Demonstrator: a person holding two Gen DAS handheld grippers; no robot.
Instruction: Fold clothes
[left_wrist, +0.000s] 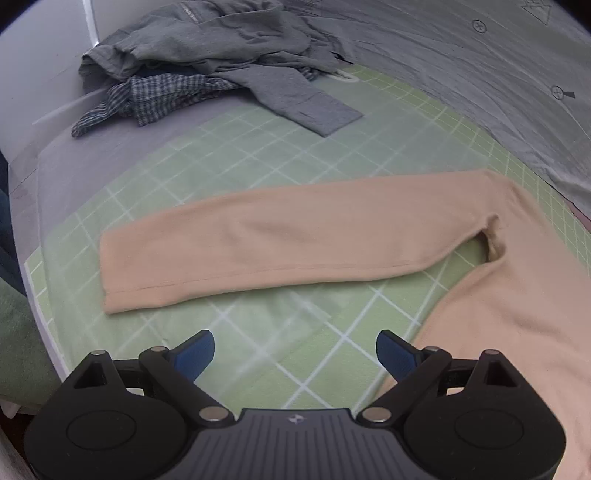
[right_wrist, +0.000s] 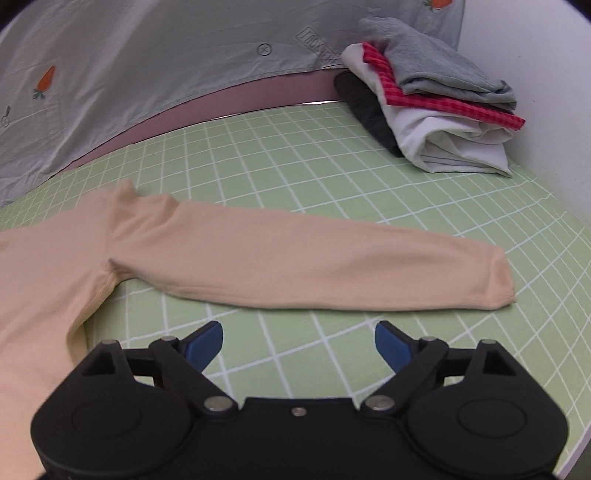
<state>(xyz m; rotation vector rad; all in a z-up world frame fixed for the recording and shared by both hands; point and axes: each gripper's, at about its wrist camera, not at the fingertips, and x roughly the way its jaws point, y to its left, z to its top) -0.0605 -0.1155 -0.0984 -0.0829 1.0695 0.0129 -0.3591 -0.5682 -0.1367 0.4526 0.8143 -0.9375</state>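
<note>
**Both claws apart over spread peach top**

Left claw (left_wrist: 295, 350) apart, empty, hovering over green grid sheet (left_wrist: 258, 147). Right claw (right_wrist: 299, 343) same, apart, empty. Peach long-sleeve top (right_wrist: 44, 280) lies flat on the bed, left sleeve (left_wrist: 258, 247) and right sleeve (right_wrist: 314, 266) stretched out sideways, each just ahead of its claw. Beyond: rumpled grey and checked pile (left_wrist: 207, 66); folded stack (right_wrist: 439, 103).

Risk: thin knit could bunch or drag the body askew if a cuff is pinched unevenly; sheet could get pinched too.

Writing: stamp-like print on grey quilt (right_wrist: 316, 42), unreadable.
</note>
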